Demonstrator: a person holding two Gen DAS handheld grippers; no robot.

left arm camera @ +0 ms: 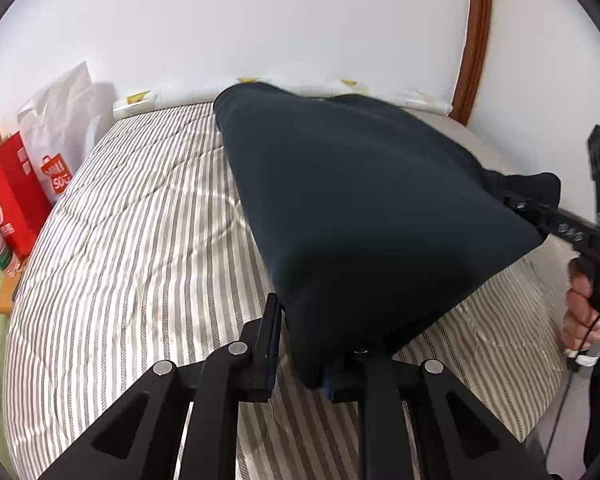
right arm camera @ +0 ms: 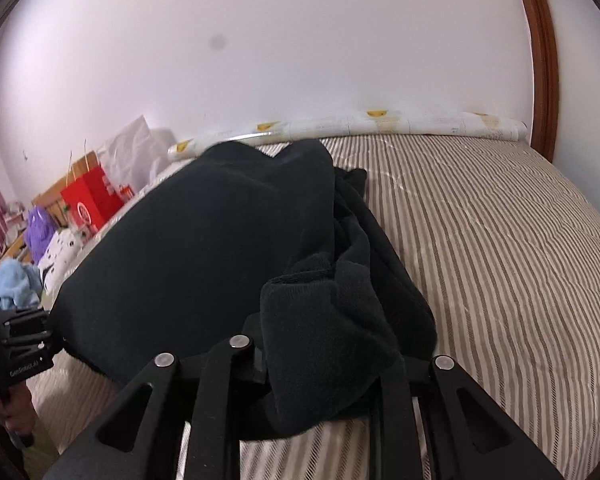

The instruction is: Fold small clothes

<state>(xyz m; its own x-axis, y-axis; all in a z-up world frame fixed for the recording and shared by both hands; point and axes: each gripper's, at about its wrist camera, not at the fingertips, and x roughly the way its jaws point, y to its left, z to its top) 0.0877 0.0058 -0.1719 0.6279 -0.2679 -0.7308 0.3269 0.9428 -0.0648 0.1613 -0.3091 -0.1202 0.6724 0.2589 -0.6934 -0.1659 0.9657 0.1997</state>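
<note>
A dark navy garment (left arm camera: 360, 208) is stretched above a striped bed (left arm camera: 140, 240), held up between both grippers. My left gripper (left arm camera: 304, 360) is shut on its near corner; the cloth drapes over the right finger. My right gripper (right arm camera: 320, 364) is shut on the other corner, where bunched ribbed fabric (right arm camera: 332, 336) hides the fingertips. The garment also fills the middle of the right wrist view (right arm camera: 204, 248). The right gripper shows at the right edge of the left wrist view (left arm camera: 540, 212), pinching the cloth.
A red paper bag (left arm camera: 8, 196) and a white shopping bag (left arm camera: 60, 128) stand left of the bed. A white patterned roll (right arm camera: 380, 124) lies along the wall. A wooden door frame (right arm camera: 544, 60) stands right. Blue and purple clothes (right arm camera: 16, 280) lie at far left.
</note>
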